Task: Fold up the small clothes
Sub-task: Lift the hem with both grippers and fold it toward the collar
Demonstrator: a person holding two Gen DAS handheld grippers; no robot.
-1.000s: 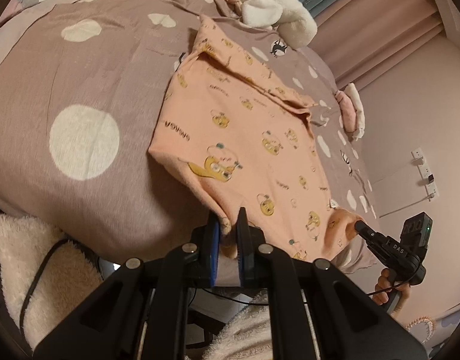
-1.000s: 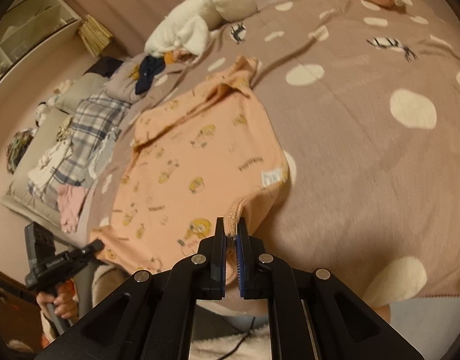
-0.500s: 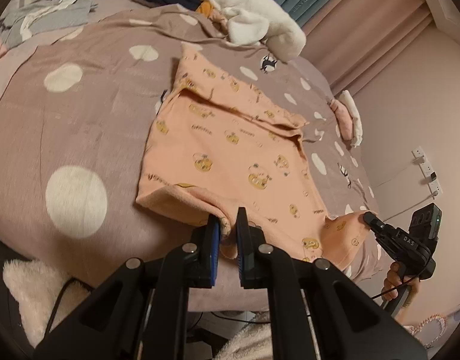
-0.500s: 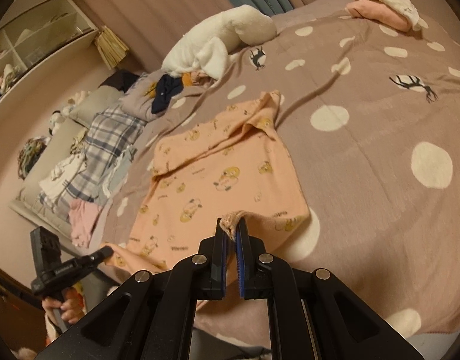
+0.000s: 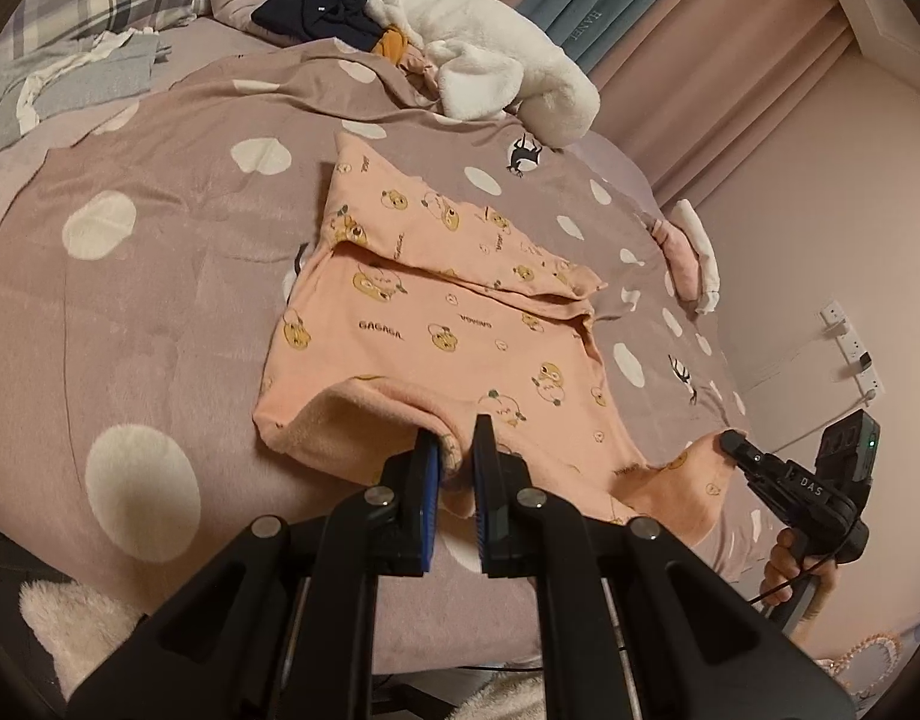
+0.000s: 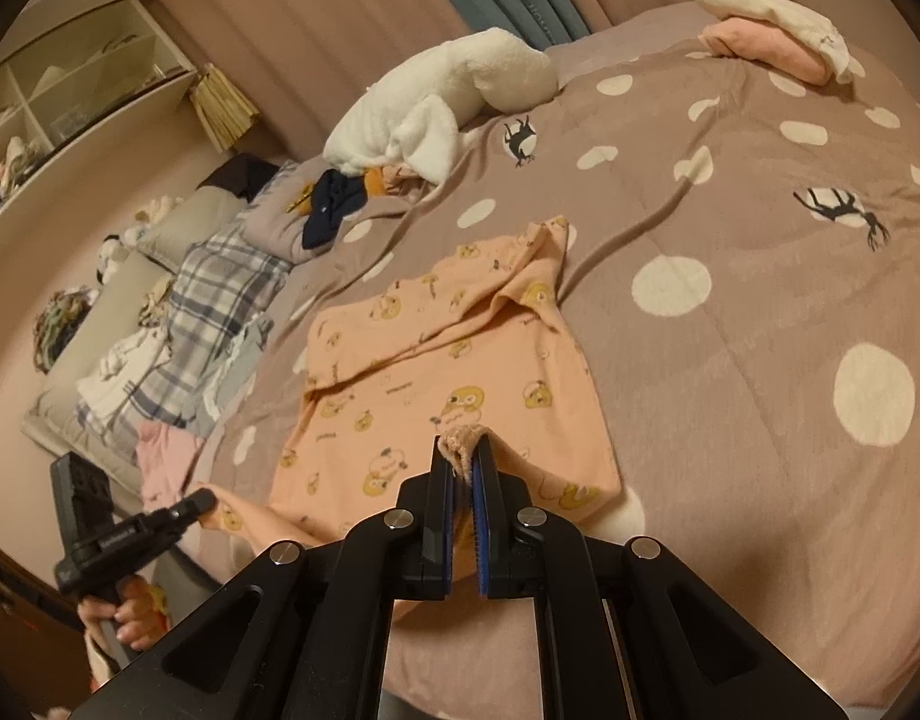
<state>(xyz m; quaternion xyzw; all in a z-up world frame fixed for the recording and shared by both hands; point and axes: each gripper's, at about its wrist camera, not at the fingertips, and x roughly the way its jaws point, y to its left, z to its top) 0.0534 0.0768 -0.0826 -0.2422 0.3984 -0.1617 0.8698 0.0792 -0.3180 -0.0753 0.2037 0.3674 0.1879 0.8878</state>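
A peach child's garment point(image 5: 453, 324) with yellow cartoon prints lies on the dotted mauve bedspread point(image 5: 129, 276); its far part is folded over. It also shows in the right wrist view point(image 6: 453, 384). My left gripper point(image 5: 456, 450) is shut on the garment's near hem at one corner. My right gripper point(image 6: 464, 459) is shut on the hem at the other corner, with a bunched edge between the pads. Both lift the near hem and carry it over the garment. Each gripper shows in the other's view: the right one point(image 5: 736, 441), the left one point(image 6: 201, 501).
A white fluffy blanket point(image 5: 490, 60) and dark clothes point(image 5: 315, 15) lie at the head of the bed. A plaid garment point(image 6: 219, 294) and mixed laundry lie at one side. Folded pink and white pieces point(image 6: 772, 36) sit at the far edge. Curtains hang behind.
Both grippers have lifted the near hem up from the bed's edge and carried it forward over the garment. The lower part now doubles over onto itself.
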